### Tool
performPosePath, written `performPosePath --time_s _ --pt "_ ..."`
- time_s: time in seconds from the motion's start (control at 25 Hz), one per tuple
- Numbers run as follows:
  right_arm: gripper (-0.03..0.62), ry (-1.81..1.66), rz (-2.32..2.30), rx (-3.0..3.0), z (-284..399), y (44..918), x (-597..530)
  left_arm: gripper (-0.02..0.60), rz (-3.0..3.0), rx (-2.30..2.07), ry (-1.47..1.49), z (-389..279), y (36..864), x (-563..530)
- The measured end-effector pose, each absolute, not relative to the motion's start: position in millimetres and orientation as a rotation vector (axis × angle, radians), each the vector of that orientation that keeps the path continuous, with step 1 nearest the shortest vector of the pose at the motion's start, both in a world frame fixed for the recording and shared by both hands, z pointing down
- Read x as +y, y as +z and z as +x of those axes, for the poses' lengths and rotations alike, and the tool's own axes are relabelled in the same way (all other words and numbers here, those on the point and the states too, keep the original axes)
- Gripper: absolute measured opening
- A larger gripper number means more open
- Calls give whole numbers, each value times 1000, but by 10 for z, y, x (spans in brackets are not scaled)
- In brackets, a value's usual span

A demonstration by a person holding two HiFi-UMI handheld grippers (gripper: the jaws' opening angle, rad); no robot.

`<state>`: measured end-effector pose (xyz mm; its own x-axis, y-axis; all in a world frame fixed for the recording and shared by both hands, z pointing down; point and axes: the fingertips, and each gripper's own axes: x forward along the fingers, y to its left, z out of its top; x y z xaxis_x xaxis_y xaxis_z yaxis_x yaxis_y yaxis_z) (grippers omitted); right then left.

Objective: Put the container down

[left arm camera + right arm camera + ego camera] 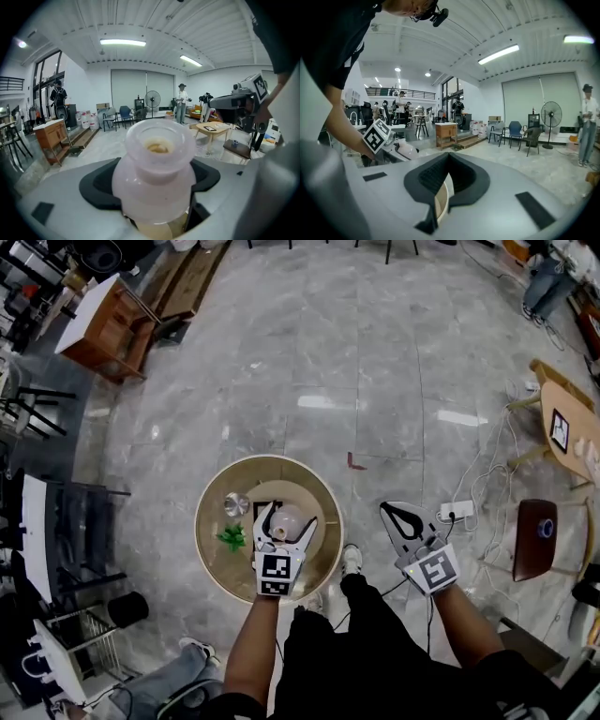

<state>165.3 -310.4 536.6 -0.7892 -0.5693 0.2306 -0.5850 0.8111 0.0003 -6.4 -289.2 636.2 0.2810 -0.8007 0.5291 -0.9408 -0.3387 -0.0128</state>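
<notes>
Head view: your left gripper (286, 524) holds the translucent white wide-necked plastic container (289, 517) over the round wooden table (212, 495), placed for setting down. Left gripper view: jaws spread wide, clamping its body. Right gripper view: your right gripper (447, 165) is closed, empty, idle off the table

Left gripper view: the container (158, 164) runs off the bottom edge, so its base is out of sight. In the head view, the left hand-held gripper (286, 518) covers most of it. That green scrap (232, 537) on the table (309, 486)? Too small to name.
</notes>
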Motion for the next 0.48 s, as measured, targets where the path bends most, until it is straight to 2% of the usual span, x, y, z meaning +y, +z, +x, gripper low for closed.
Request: performPosePath --time_s 0.48 --pt "0 373 707 -2682 1258 6780 -3036 410 2093 -1641 745 -287 7986 -3380"
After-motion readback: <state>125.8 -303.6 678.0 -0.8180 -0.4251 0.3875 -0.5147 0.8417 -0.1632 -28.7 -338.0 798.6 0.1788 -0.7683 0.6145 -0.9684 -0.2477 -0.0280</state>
